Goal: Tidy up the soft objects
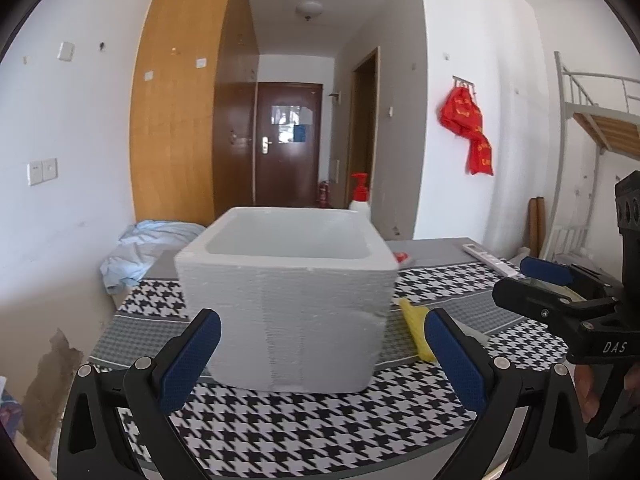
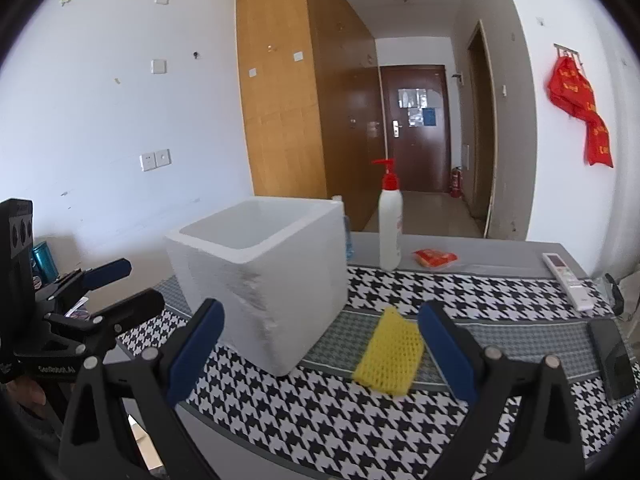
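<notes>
A white foam box (image 1: 286, 296) stands open-topped on the houndstooth tablecloth (image 1: 304, 432); it also shows in the right wrist view (image 2: 264, 276). A yellow foam net sleeve (image 2: 389, 353) lies flat on the cloth right of the box, partly seen in the left wrist view (image 1: 416, 330). My left gripper (image 1: 322, 356) is open and empty, just in front of the box. My right gripper (image 2: 320, 356) is open and empty, hovering near the yellow sleeve. Each gripper shows at the other view's edge.
A white pump bottle with a red top (image 2: 390, 222) stands behind the box. A red packet (image 2: 435, 258), a white remote (image 2: 568, 280) and a dark phone (image 2: 614, 360) lie on the table's right side. Blue cloth (image 1: 140, 252) is heaped at the far left.
</notes>
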Available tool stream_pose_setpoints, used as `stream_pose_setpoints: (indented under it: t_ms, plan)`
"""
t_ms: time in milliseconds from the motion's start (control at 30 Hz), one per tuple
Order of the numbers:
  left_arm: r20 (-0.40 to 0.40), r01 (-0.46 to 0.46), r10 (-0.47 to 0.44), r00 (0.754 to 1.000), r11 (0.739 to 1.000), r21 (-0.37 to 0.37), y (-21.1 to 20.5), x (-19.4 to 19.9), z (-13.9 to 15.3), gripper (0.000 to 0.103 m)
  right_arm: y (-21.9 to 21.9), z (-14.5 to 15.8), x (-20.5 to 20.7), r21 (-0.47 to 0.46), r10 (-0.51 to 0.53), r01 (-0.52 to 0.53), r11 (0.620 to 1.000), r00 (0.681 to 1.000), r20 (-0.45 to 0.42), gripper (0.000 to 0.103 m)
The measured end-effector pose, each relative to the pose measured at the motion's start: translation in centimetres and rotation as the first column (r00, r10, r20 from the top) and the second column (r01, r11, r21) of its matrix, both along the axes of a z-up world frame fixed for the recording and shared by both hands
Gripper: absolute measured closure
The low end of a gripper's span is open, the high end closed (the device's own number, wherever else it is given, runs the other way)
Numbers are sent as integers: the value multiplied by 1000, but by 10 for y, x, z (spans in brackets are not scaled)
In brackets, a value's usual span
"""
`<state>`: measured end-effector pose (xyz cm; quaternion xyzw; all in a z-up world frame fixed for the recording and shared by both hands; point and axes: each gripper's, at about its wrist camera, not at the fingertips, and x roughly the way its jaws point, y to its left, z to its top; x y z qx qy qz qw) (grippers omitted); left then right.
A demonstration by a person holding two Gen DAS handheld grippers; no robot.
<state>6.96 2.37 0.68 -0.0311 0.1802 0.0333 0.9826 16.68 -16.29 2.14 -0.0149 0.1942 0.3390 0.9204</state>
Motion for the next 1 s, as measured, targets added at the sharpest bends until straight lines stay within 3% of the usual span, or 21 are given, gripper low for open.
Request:
stream_pose_setpoints:
  t_ms: [1000]
  plan:
    - [-28,192,-192,981,981,-22,-56,21,-6,1,-68,-6,-15,-5,-196,196,980,981,-4,4]
